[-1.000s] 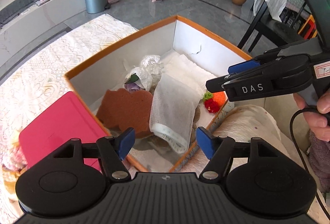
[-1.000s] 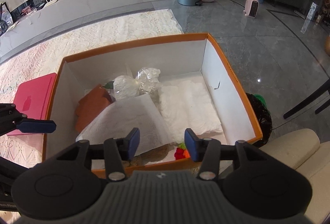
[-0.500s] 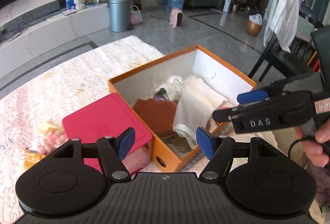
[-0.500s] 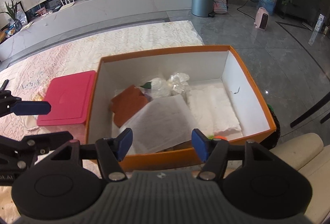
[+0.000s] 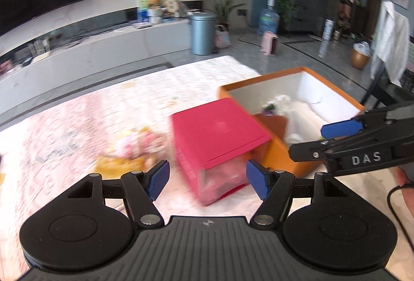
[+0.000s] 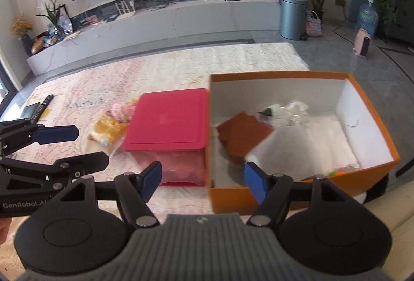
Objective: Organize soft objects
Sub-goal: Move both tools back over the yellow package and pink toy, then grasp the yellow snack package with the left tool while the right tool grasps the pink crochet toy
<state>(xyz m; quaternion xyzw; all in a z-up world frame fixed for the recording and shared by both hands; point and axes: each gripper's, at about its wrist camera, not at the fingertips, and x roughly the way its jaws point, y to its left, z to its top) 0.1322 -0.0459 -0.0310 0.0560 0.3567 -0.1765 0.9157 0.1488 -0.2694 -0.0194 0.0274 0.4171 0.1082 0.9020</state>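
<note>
Motion-blurred throughout, worst in the left wrist view. Hard to make out: a soft pink and yellow heap (image 6: 111, 123) on the lace tablecloth (image 6: 181, 66), just left of the red lidded bin (image 6: 168, 123); its exact nature unclear. Bin contents dim behind its translucent front. Inside the orange box (image 6: 367, 177), touching the bin's right side: a brown cloth (image 6: 240, 130), white folded towels (image 6: 310, 143), crinkled clear plastic (image 6: 295, 110), and an orange-green scrap half hidden by the near wall. Left gripper (image 5: 207, 180) spread wide, holding nothing. Right gripper (image 6: 201, 181) opening, nothing between its pads.
</note>
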